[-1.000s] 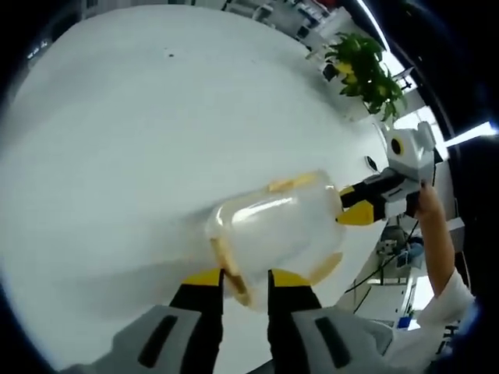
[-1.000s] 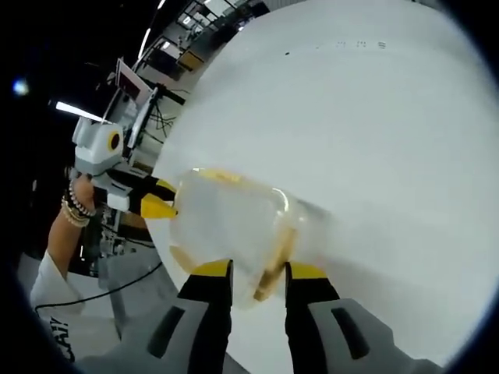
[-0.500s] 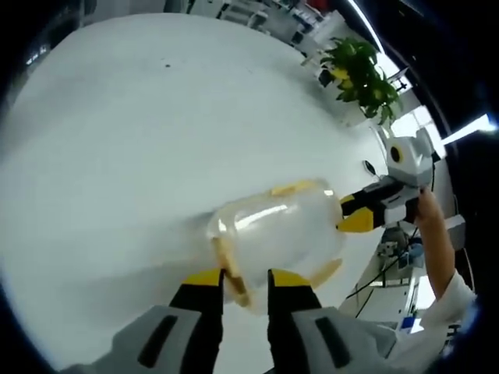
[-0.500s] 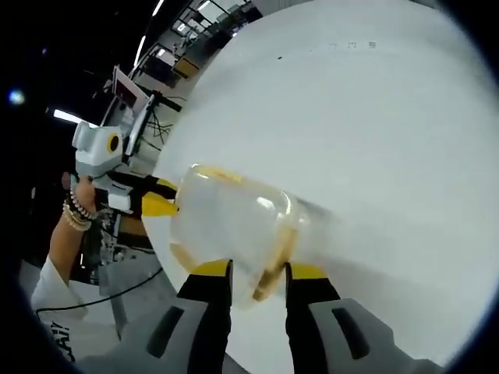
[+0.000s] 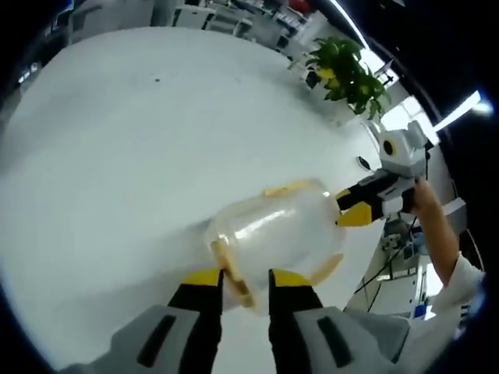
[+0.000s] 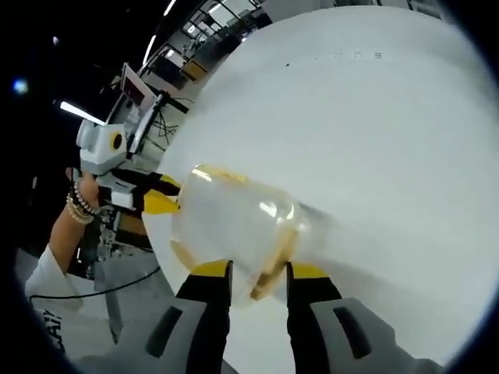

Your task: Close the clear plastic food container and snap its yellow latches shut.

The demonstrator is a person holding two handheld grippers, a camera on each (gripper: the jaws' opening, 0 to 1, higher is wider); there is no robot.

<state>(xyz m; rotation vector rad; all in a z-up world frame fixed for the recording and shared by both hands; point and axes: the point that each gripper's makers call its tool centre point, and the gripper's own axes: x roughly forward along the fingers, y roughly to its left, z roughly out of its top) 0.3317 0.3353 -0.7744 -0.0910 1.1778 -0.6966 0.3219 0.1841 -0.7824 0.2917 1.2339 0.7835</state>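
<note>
- The clear plastic container (image 5: pixel 274 238) sits on the white table (image 5: pixel 117 156), between the two claws, which meet it from opposite ends.
- In the left gripper view it lies just above the left claw (image 5: pixel 245 282), at about 6 o'clock of the view; in the right gripper view it lies just above the right claw (image 6: pixel 257 274), likewise near 6 o'clock.
- The left claw stands narrow, its jaws on either side of a yellow latch (image 5: pixel 234 269) at the container's near end; I judge it is pinching or pressing that latch, though contact is hard to confirm.
- The right claw is also narrow, its jaws straddling the yellow latch (image 6: pixel 274 261) at its own end.
- In the left gripper view the right claw comes in at 3 o'clock, its yellow tip at the container's far end, held by a person's hand (image 5: pixel 425 204).
- Progress, as a judgement: the lid looks seated on the box, so closing seems done; the end latches are being worked now.
- More yellow latches show along the sides (image 5: pixel 287 188), and whether they are snapped down cannot be told.
- The clear plastic blurs with the white table, so the seam between lid and box is hard to make out.
- A potted plant (image 5: pixel 347 74) stands at 1 o'clock, well apart.
</note>
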